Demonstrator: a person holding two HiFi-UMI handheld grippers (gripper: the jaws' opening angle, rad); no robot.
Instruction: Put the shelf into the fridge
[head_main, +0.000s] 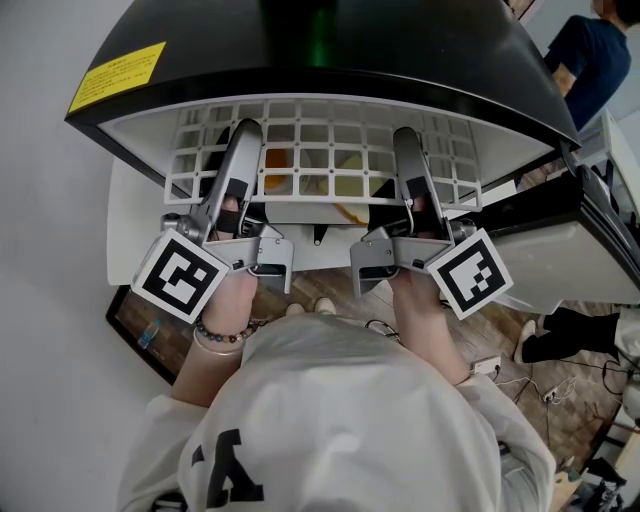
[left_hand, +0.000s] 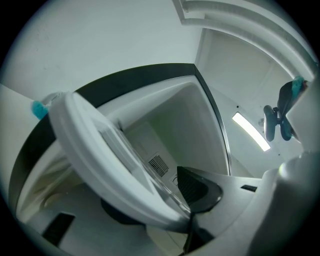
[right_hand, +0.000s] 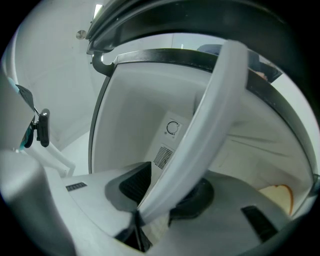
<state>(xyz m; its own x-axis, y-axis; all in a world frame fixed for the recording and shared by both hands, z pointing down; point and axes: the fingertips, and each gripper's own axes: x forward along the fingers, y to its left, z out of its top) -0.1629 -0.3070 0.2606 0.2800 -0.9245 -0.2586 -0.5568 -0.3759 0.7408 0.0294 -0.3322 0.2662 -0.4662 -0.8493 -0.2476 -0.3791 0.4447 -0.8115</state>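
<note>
A white grid shelf (head_main: 320, 150) lies level in the mouth of the small black-topped fridge (head_main: 300, 50), with its front edge toward me. My left gripper (head_main: 240, 150) is shut on the shelf's front rim at the left, and my right gripper (head_main: 410, 150) is shut on it at the right. In the left gripper view the white rim (left_hand: 100, 145) runs slantwise between the dark pads of the left gripper (left_hand: 155, 200). In the right gripper view the rim (right_hand: 210, 130) passes between the pads of the right gripper (right_hand: 165, 195). Both look into the white fridge interior.
The fridge door (head_main: 560, 240) stands open at the right. A vent (left_hand: 159, 165) and a dial (right_hand: 173, 128) sit on the back wall. Orange and yellow items (head_main: 280, 160) show under the grid. A person (head_main: 590, 60) stands at the far right. Cables (head_main: 560, 385) lie on the floor.
</note>
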